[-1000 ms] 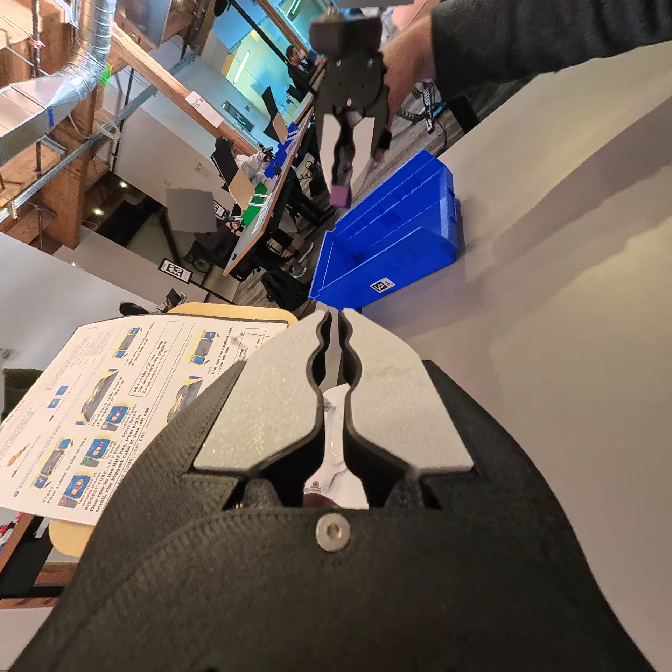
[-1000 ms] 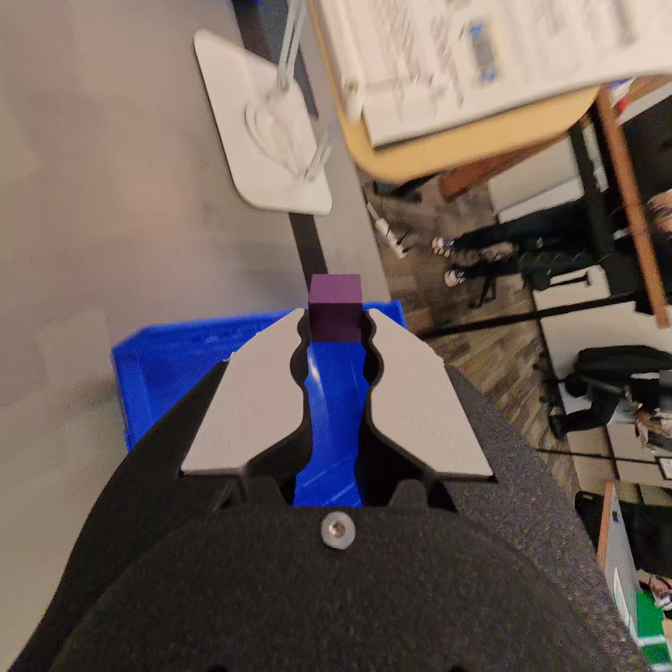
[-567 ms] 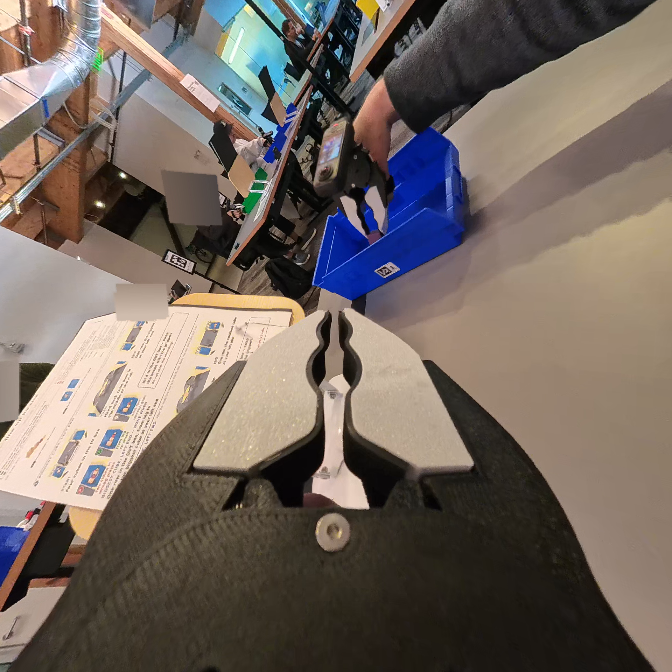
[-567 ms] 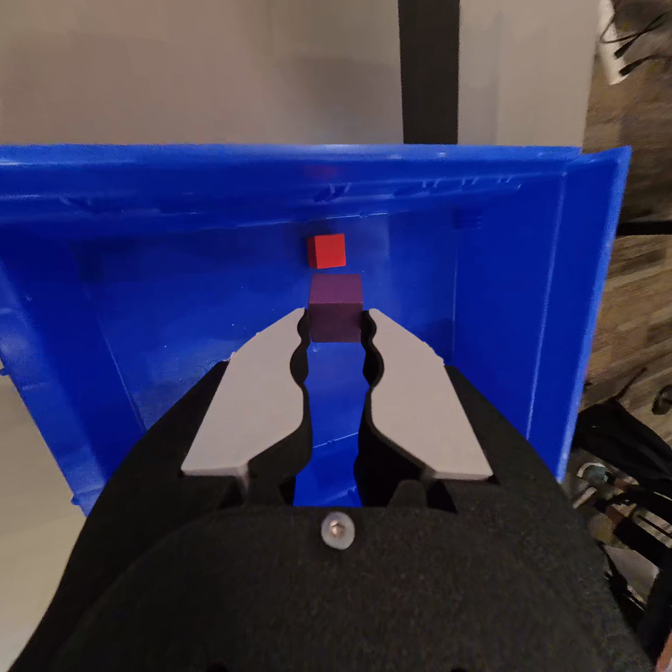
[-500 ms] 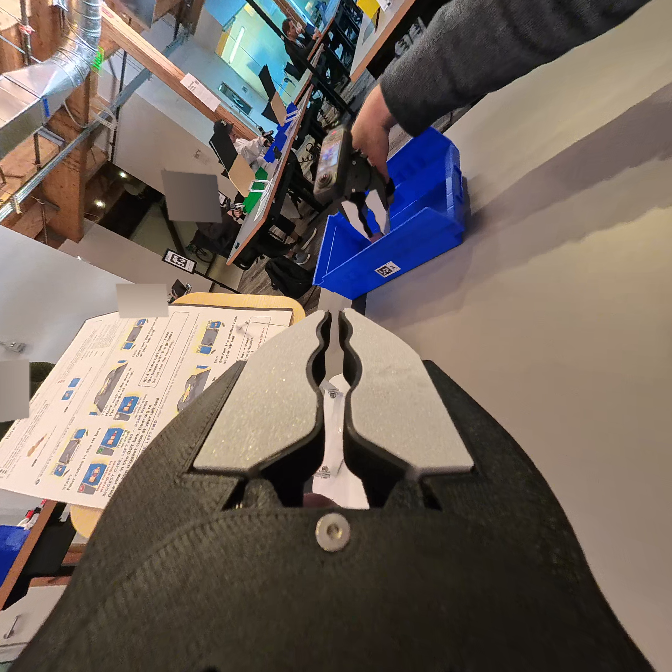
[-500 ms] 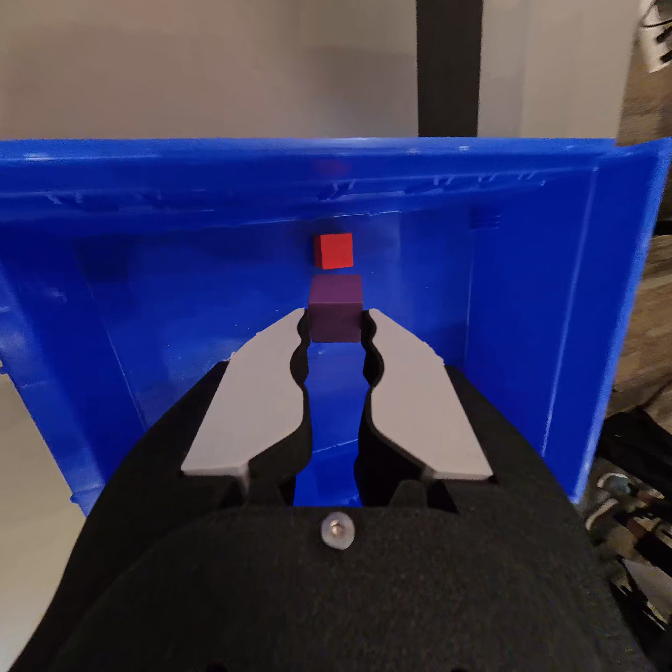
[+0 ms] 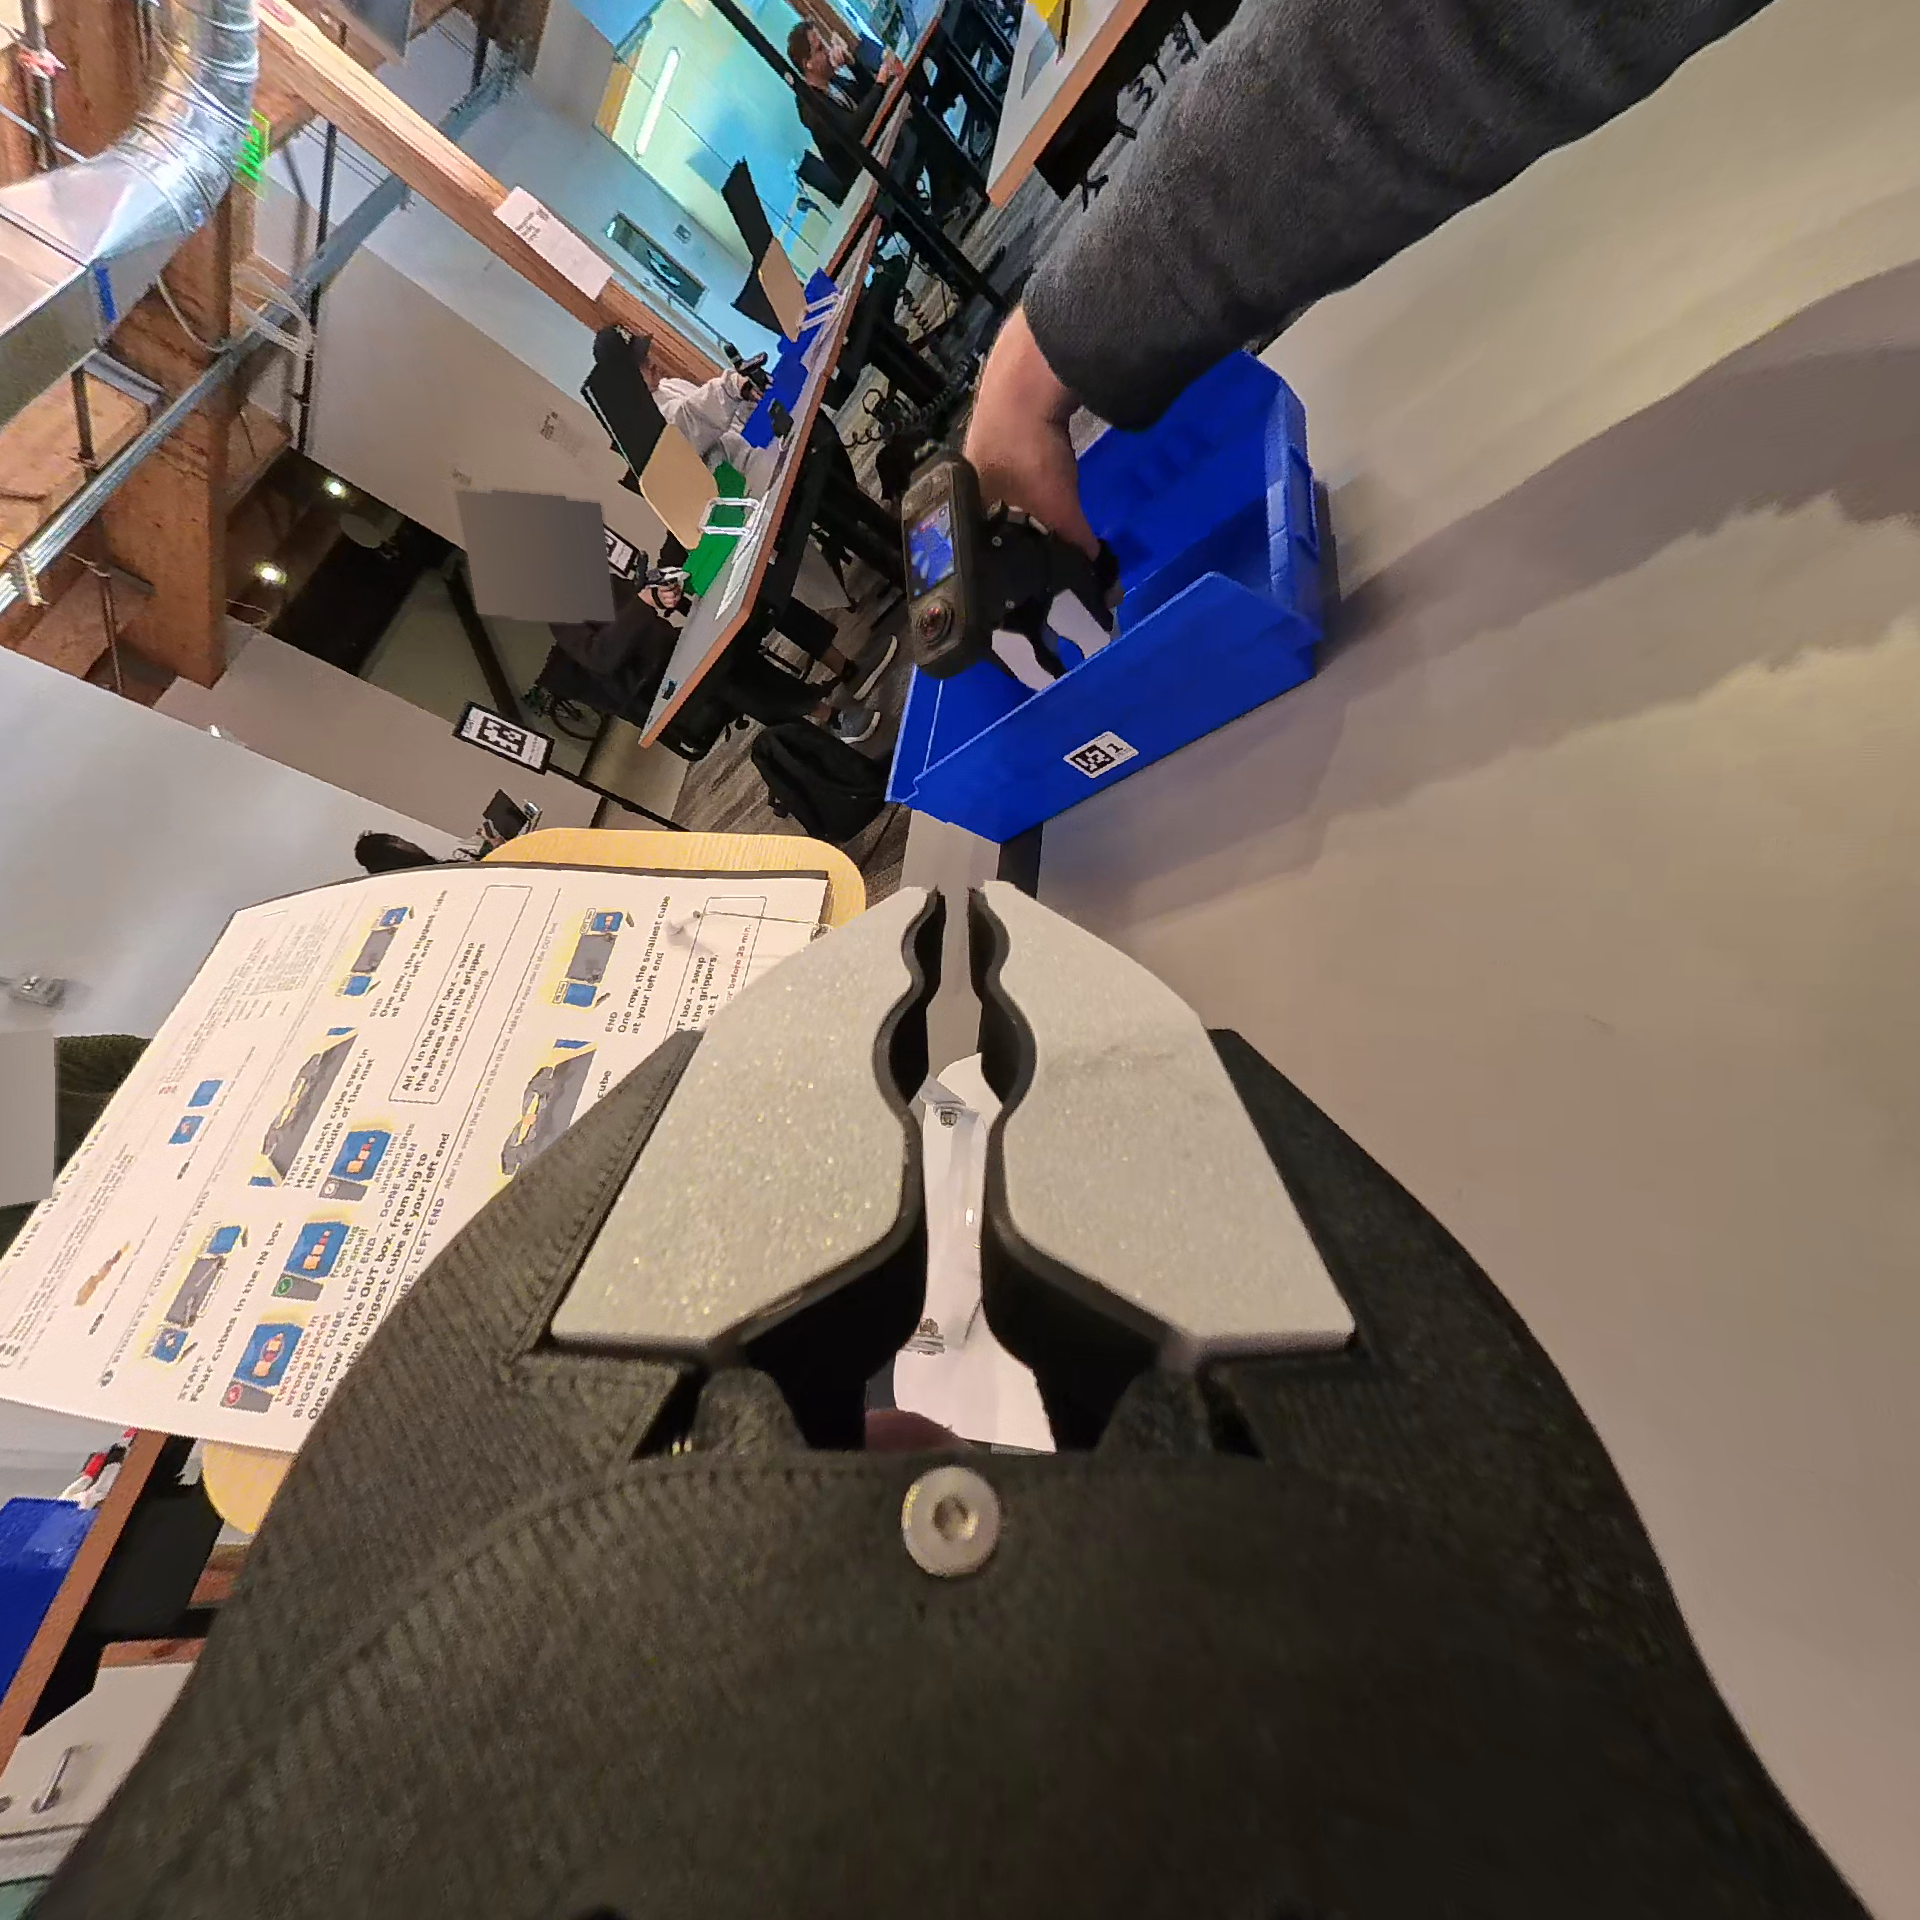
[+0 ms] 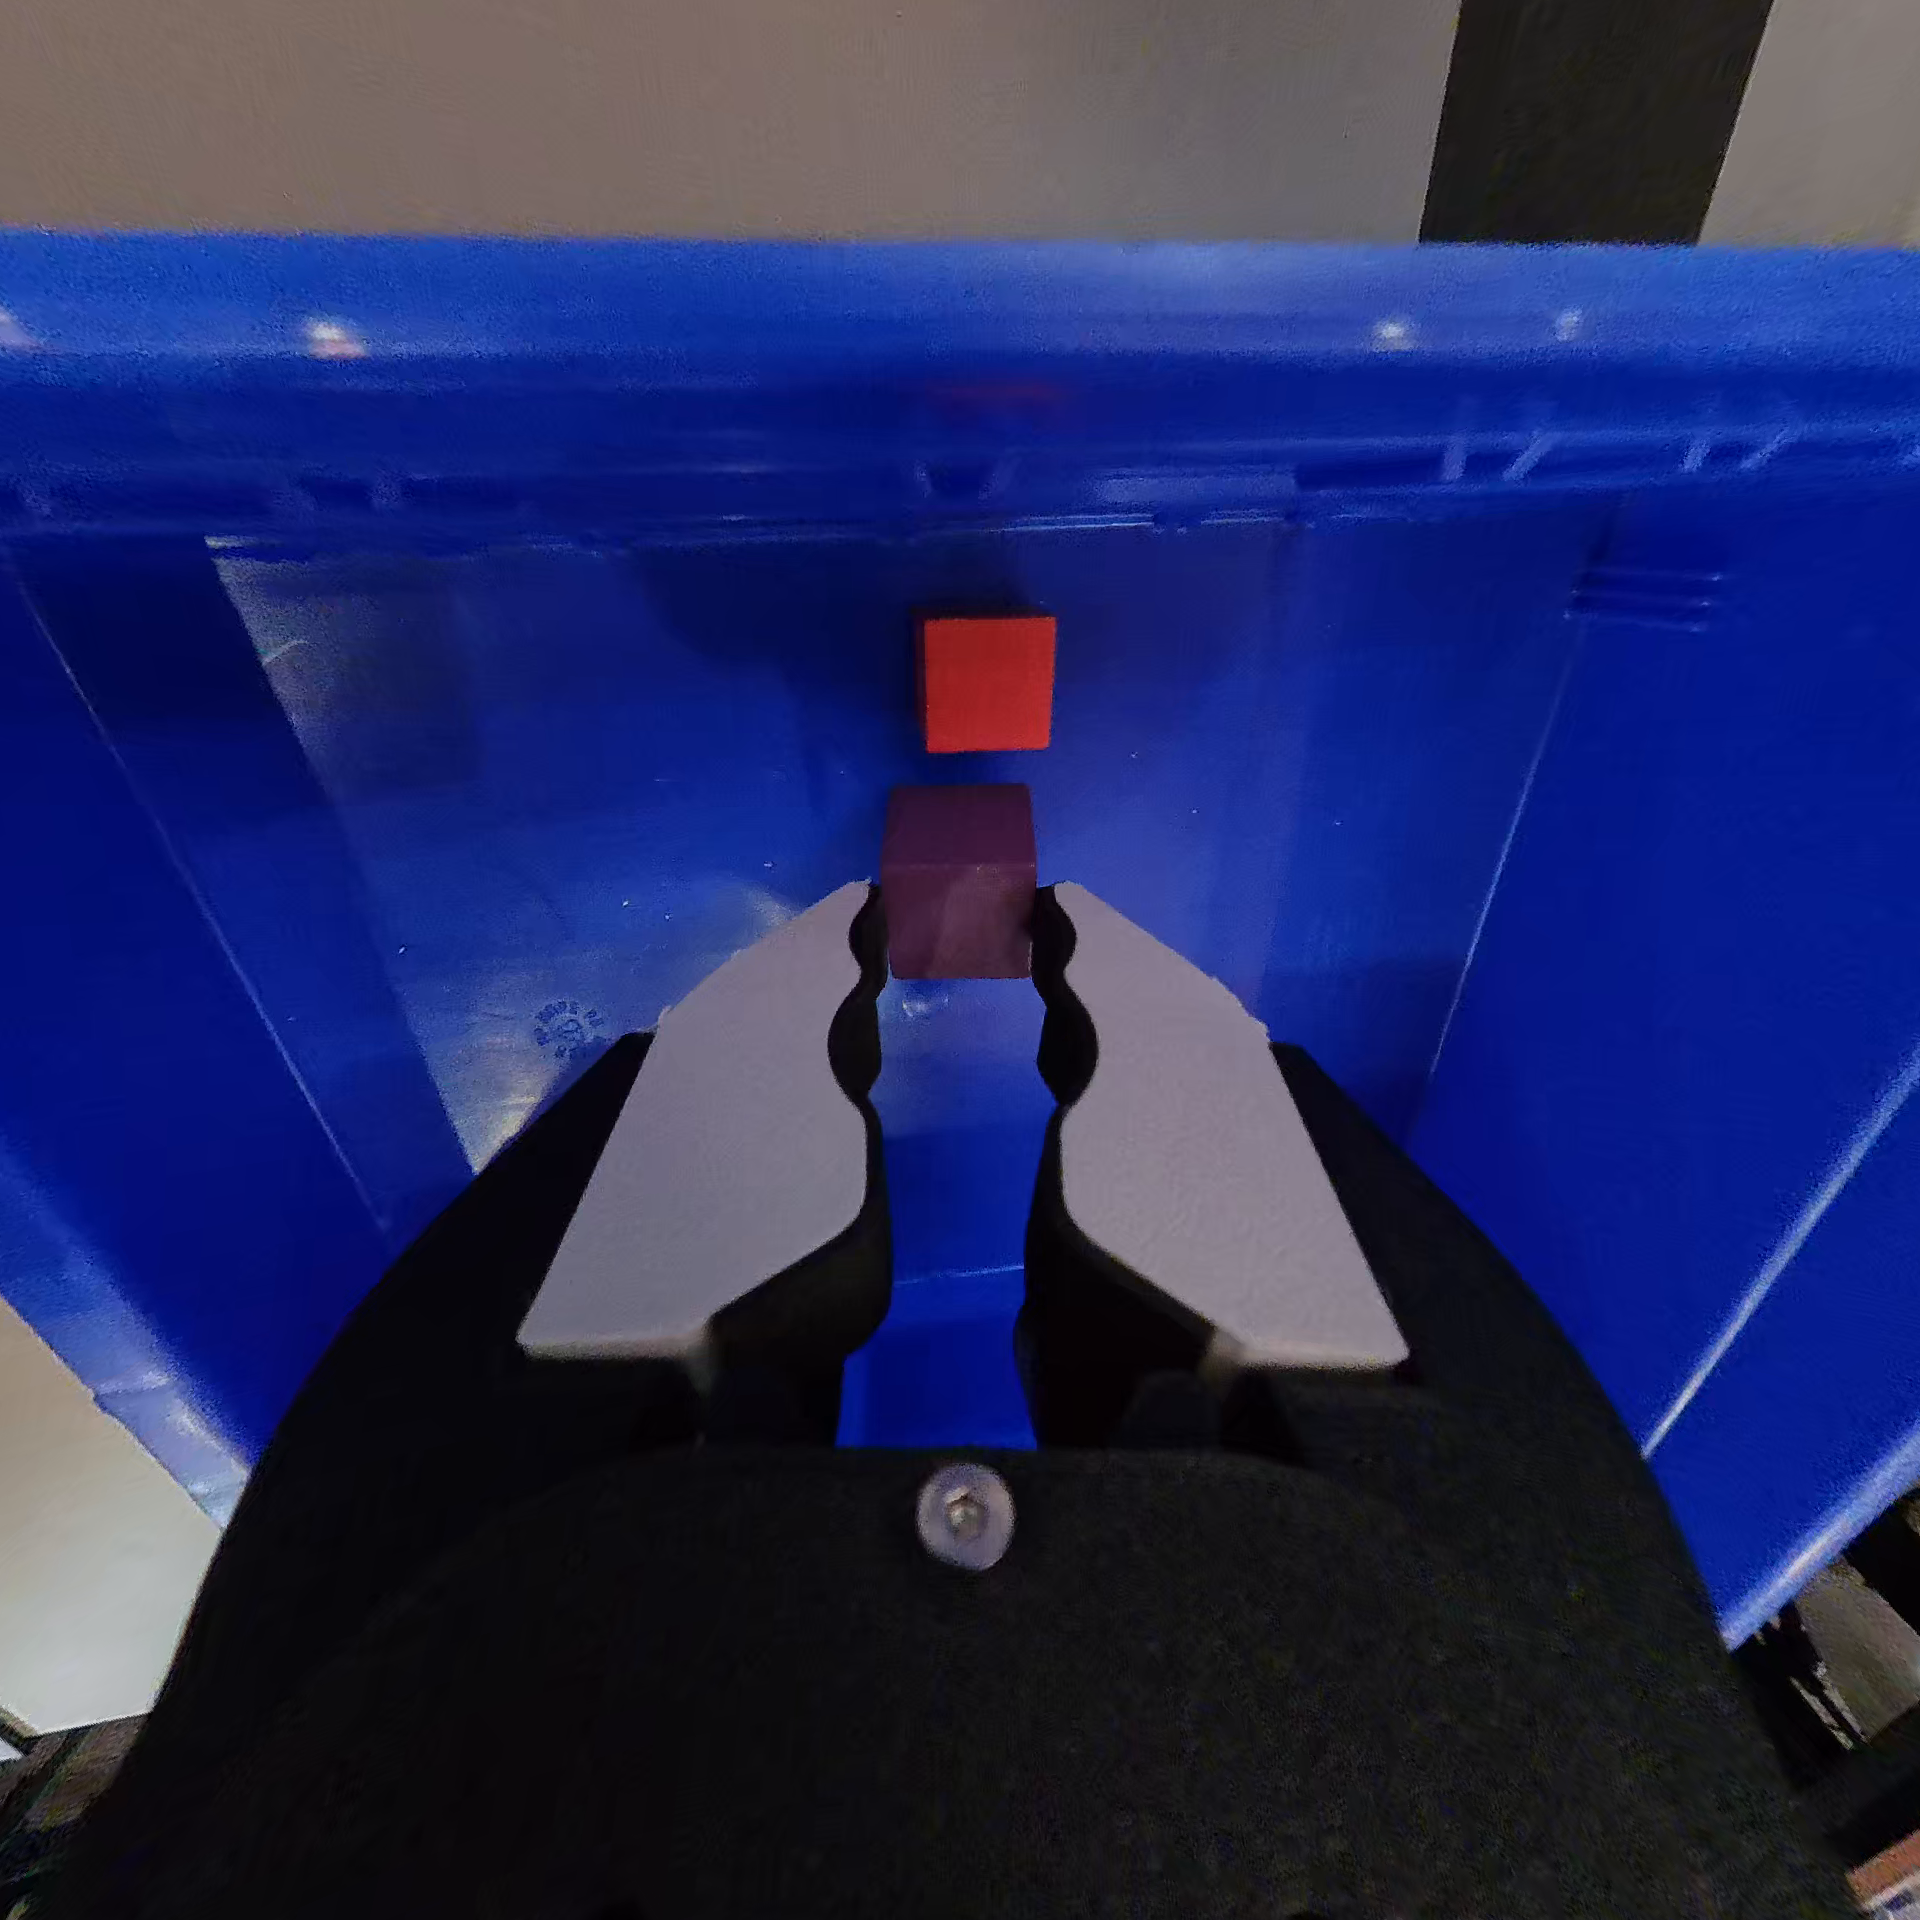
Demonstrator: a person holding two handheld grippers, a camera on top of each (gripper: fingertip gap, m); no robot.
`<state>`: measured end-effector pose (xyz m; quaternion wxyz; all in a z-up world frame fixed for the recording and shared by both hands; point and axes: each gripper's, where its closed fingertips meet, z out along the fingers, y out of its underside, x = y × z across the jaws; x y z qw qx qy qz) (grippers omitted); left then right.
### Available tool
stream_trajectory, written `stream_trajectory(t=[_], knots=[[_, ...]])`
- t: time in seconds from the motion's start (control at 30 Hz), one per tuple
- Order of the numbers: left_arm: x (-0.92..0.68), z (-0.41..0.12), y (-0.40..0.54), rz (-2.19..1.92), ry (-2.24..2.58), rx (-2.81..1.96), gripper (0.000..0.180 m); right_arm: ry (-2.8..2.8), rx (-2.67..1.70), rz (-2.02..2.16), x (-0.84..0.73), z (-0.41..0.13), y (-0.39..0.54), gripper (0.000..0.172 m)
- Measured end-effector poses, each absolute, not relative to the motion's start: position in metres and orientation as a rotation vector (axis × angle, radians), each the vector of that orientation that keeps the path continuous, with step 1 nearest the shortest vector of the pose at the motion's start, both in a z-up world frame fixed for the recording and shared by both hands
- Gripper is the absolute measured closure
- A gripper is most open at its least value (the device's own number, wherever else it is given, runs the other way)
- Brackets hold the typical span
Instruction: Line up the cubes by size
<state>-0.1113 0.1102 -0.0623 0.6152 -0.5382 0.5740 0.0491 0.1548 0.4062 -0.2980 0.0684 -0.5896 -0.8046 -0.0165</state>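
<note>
My right gripper is shut on a purple cube, with both pads pressed on its sides. It holds the cube low inside the blue bin, just in front of a red cube that lies on the bin floor near the far wall. In the left wrist view the right gripper reaches down into the blue bin, held by a hand in a grey sleeve. My left gripper is shut and hovers over the grey table, away from the bin.
A printed instruction sheet lies on a round wooden table to the left. A white stand base shows behind my left fingers. A dark gap splits the tabletop beyond the bin. The gap from one gripper's tips to the other's is roughly 45 cm.
My right gripper swung over the blue bin and lowered into it with the purple cube still in its grasp; the red cube came into view. My left gripper stayed put and shut.
</note>
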Motion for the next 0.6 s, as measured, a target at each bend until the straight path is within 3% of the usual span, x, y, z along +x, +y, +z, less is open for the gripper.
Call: stream_trajectory(t=[0.6], knots=[[-0.1107,-0.0643,0.1100,0.112,1.334,-1.242,0.176,-2.425,-1.782,-0.048,0.1501,-0.3029,0.4115,0.139]])
